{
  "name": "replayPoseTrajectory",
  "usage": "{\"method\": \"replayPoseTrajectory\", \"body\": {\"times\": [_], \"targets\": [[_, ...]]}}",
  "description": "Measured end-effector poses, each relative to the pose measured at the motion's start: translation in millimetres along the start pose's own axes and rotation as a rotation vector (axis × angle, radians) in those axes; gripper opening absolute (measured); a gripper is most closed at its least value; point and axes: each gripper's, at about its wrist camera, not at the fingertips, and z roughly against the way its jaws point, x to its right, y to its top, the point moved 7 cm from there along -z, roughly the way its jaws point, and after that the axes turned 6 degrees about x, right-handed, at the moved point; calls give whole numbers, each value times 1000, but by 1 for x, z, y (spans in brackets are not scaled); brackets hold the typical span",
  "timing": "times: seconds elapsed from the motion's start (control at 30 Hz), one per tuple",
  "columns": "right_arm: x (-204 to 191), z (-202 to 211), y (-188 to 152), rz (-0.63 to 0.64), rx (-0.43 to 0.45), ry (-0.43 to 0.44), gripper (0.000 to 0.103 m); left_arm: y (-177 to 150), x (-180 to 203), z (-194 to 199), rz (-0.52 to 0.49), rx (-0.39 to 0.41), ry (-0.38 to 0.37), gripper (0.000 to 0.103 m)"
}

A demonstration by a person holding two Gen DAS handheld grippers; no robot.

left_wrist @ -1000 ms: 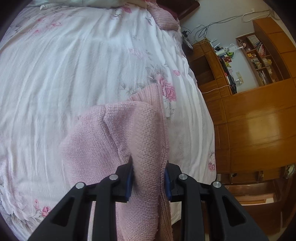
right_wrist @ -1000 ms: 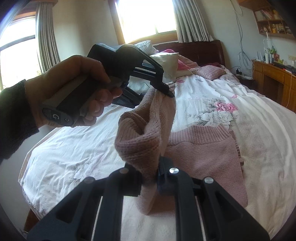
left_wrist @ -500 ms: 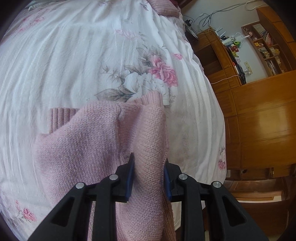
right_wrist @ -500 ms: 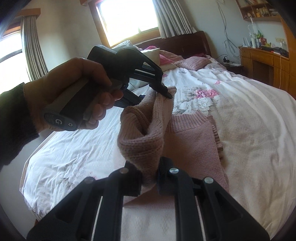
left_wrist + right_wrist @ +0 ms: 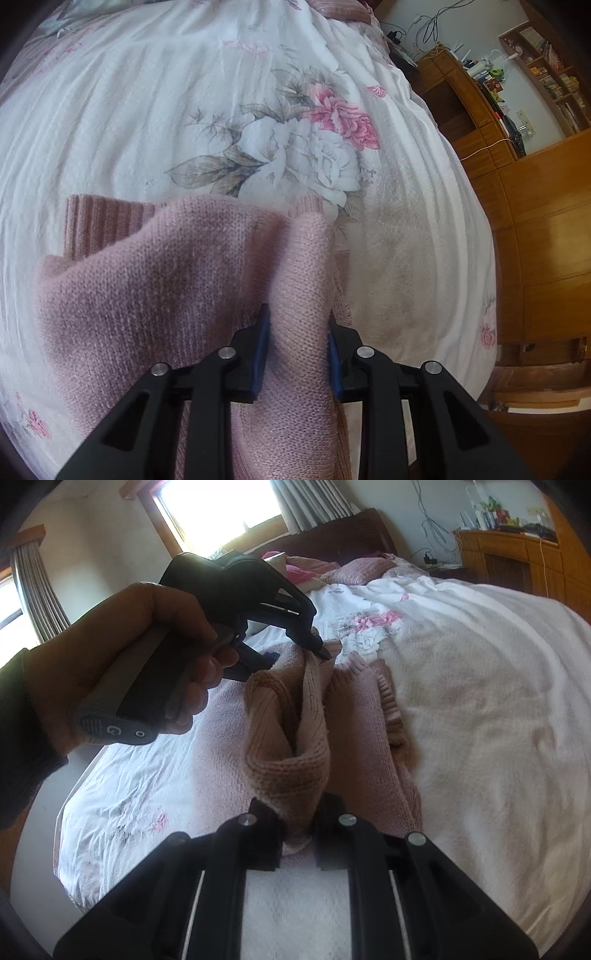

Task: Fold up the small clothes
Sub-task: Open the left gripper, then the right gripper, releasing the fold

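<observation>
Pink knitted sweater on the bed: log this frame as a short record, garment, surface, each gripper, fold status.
garment: pink knitted sweater, partly lifted, rest lying on the bed
surface: white floral bedspread
left gripper: shut on a bunched fold of the sweater
right gripper: shut on the sweater's near edge
hand: grips the left gripper's handle
fold status: raised section not yet laid down

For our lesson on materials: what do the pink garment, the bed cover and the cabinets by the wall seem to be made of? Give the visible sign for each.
Pink garment: knitted yarn, perhaps wool or acrylic; stitch loops and ribbed hem show, matte.
Bed cover: thin woven fabric, probably cotton; fine wrinkles, printed flowers.
Cabinets: wood or wood veneer, glossy; orange-brown panels reflect light.
</observation>
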Motion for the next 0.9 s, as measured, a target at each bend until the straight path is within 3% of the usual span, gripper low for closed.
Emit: {"method": "replayPoseTrajectory", "body": {"times": [0.13,0.23,0.33,0.4,0.47,0.53,0.6,0.67,0.73,0.8,0.87,0.9], "targets": [[18,-3,-8,-34,-35,8,10,-6,6,-9,-14,27,8,27],[30,-4,-14,-99,-77,65,12,-9,9,-12,-18,52,10,30],[40,-5,-18,-183,-131,150,20,-11,16,-3,24,94,-102,51],[45,-4,-19,-231,-157,205,22,-12,19,5,42,108,-181,53],[49,-3,-17,-283,-178,270,32,-15,17,16,42,125,-222,53],[52,-4,-14,-322,-200,318,51,-17,9,32,61,152,-260,53],[53,-5,-10,-359,-232,366,62,-22,-2,50,90,163,-299,54],[53,-9,-5,-374,-264,393,65,-31,-14,69,104,170,-333,67],[52,-16,1,-361,-298,399,66,-43,-24,85,95,158,-360,71],[55,-27,5,-384,-341,398,66,-57,-32,96,69,133,-380,71],[57,-35,7,-414,-395,420,51,-68,-36,103,45,111,-401,72],[59,-39,7,-407,-414,401,16,-73,-38,106,38,104,-408,72]]}}
